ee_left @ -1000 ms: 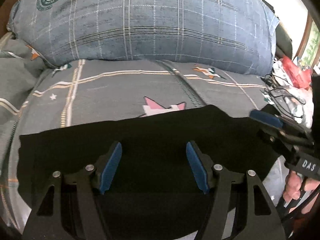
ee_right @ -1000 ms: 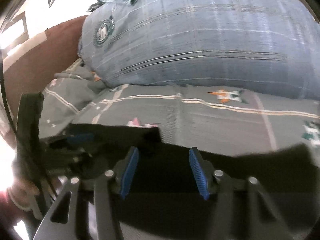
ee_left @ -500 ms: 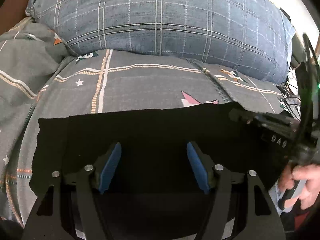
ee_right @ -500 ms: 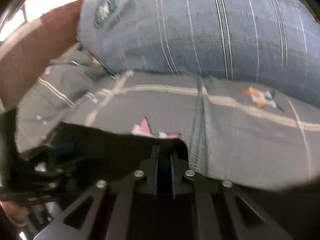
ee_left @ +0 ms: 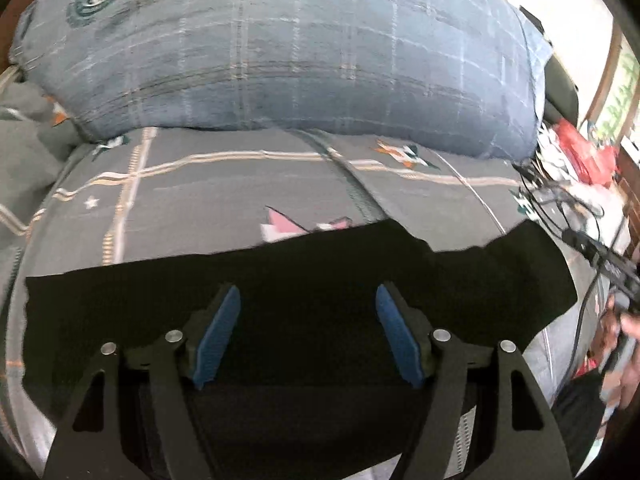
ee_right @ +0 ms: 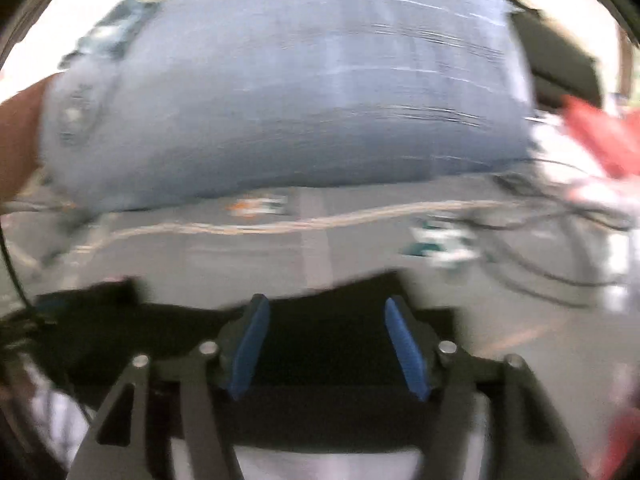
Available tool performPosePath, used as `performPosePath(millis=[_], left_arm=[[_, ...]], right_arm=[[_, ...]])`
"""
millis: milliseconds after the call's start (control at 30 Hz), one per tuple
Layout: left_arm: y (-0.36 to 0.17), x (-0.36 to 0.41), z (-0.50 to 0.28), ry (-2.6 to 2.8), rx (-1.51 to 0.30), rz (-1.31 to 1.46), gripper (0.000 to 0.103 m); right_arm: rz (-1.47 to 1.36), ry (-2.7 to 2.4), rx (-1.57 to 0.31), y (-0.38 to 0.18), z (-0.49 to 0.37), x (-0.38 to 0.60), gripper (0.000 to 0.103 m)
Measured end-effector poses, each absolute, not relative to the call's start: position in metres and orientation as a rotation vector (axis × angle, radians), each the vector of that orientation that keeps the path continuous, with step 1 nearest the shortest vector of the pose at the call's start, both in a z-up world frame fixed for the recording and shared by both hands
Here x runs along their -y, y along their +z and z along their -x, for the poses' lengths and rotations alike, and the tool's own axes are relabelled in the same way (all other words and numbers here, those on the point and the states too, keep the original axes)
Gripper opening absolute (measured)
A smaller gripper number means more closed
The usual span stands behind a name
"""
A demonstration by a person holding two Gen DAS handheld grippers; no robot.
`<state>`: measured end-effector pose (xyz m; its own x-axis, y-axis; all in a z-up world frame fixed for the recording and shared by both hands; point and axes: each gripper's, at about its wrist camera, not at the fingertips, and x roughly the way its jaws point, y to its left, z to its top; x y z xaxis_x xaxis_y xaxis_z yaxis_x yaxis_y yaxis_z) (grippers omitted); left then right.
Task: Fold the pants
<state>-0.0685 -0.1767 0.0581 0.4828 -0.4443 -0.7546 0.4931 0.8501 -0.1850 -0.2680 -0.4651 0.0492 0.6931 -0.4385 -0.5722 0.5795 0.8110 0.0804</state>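
Observation:
Black pants (ee_left: 320, 272) lie spread across a grey patterned bedspread (ee_left: 220, 184), with a notch in their far edge toward the right. My left gripper (ee_left: 308, 320) hovers over the middle of the cloth; its jaws are opening a little, blue pads wide apart, nothing pinched. The right wrist view is blurred. There my right gripper (ee_right: 326, 340) is over the pants (ee_right: 328, 324) near their far edge, jaws opening, nothing gripped between the pads. A person's hand (ee_left: 624, 340) shows at the right edge.
A big blue checked pillow (ee_left: 280, 60) lies across the back of the bed, just beyond the pants. Black cables (ee_left: 560, 200) and red and white clutter (ee_left: 580, 148) crowd the bed's right side. A folded grey quilt edge (ee_left: 24, 152) lies at the left.
My right gripper shut on the pants' far edge, swung to the right, and has now opened off the cloth. The pants now reach farther right, with a notch. The left gripper stays over them.

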Motion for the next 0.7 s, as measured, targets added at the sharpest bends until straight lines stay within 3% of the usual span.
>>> performPosePath(millis=[133, 167, 200, 233, 467, 700], left_arm=[[0.050, 0.189, 0.072, -0.578, -0.923, -0.080, 0.071], [0.049, 0.191, 0.072, -0.574, -0.921, -0.084, 0.073], [0.049, 0.191, 0.071, -0.571, -0.923, -0.081, 0.073], [0.048, 0.191, 0.071, -0.571, -0.925, -0.079, 0.073], [0.057, 0.194, 0.073, -0.578, -0.910, -0.090, 0.073], [0.045, 0.205, 0.077, -0.576, -0.898, -0.141, 0.074]], right_arm=[[-0.325, -0.550, -0.623, 0.027, 0.256, 0.502, 0.061], [-0.329, -0.539, -0.645, 0.020, 0.250, 0.506, 0.054], [-0.329, -0.546, -0.671, 0.015, 0.246, 0.508, 0.021], [-0.340, -0.543, -0.692, 0.010, 0.242, 0.509, 0.004], [-0.389, -0.547, -0.523, 0.046, 0.309, 0.492, 0.005], [-0.444, -0.596, -0.637, 0.002, 0.299, 0.508, 0.005]])
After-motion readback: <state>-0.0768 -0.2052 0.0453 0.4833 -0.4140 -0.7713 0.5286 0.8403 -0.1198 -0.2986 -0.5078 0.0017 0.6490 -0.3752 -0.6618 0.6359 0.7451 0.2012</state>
